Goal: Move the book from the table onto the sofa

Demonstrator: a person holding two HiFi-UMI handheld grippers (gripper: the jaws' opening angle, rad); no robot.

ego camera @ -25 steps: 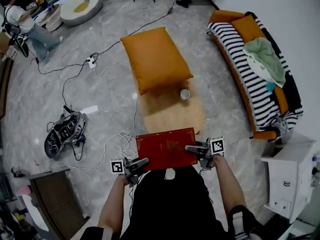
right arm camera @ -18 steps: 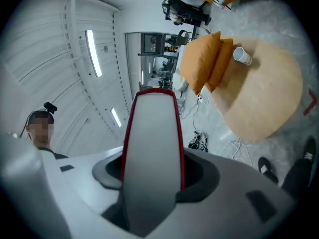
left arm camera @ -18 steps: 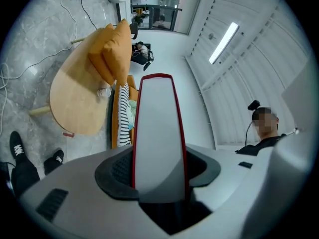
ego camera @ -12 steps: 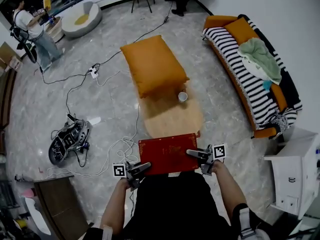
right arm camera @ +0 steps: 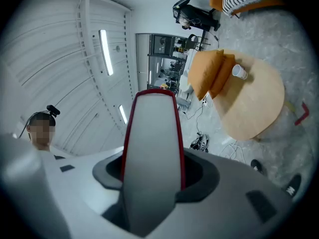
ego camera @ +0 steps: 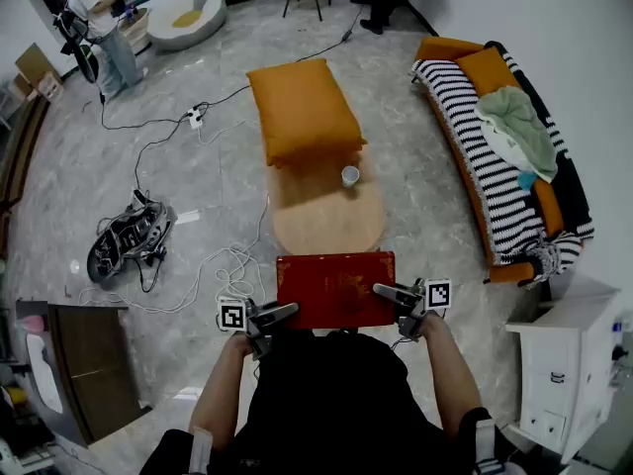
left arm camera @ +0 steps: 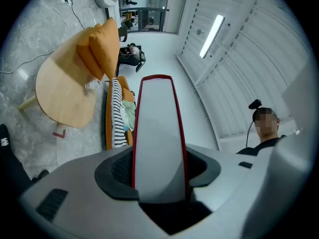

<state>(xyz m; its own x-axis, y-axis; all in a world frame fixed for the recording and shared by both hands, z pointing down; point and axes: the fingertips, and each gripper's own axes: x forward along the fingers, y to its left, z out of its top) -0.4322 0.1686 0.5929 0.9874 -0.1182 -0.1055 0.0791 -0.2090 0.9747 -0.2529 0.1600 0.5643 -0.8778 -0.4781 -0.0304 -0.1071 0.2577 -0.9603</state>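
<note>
A large red book [ego camera: 334,288] hangs level in the air in front of the person, clear of the oval wooden table [ego camera: 326,216]. My left gripper [ego camera: 280,314] is shut on its near left edge, my right gripper [ego camera: 388,292] on its near right edge. In the left gripper view the book [left arm camera: 158,138] runs edge-on between the jaws, white pages with red covers. The right gripper view shows the same book [right arm camera: 152,148] edge-on in the jaws. The striped sofa [ego camera: 495,181] with orange cushions stands at the right.
An orange pillow [ego camera: 302,112] and a white cup [ego camera: 350,176] rest on the table. A green cloth [ego camera: 519,132] lies on the sofa. Cables and a dark device [ego camera: 127,240] lie on the floor left; a white cabinet [ego camera: 569,364] stands at the right.
The book has risen off the table's near end and come back toward the person, both grippers with it. The right jaws have closed onto its edge. The table now lies farther ahead.
</note>
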